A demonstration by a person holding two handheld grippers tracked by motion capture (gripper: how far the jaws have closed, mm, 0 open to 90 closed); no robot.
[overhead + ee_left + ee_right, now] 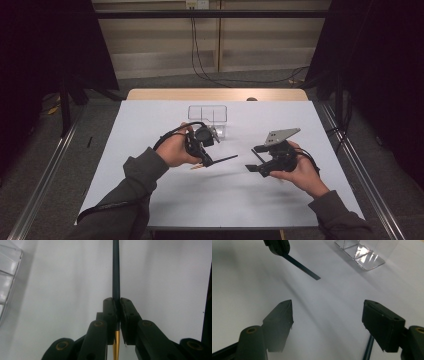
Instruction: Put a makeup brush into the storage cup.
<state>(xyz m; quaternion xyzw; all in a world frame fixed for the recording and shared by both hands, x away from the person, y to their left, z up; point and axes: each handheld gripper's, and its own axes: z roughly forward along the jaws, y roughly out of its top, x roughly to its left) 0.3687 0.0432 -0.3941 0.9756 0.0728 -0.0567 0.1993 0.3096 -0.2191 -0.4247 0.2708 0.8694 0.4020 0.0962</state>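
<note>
Jaws of the left gripper [216, 159], at centre of the high view, clench a thin dark stick [225, 160] held level above the white worktop [150, 125], its free end offered toward the right gripper [255, 162]; a clear divided box [208, 116] stands behind. Left gripper view: pads pinch the stick [116, 277], gold-ended below, box [8, 277] at upper left. Right gripper view: jaws released, nothing between them, stick [302, 267] at upper left, presumably awaiting handover.

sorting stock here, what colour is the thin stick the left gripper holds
Dark blue stick, with a golden lower end below the jaws; the left gripper view shows it best.
</note>
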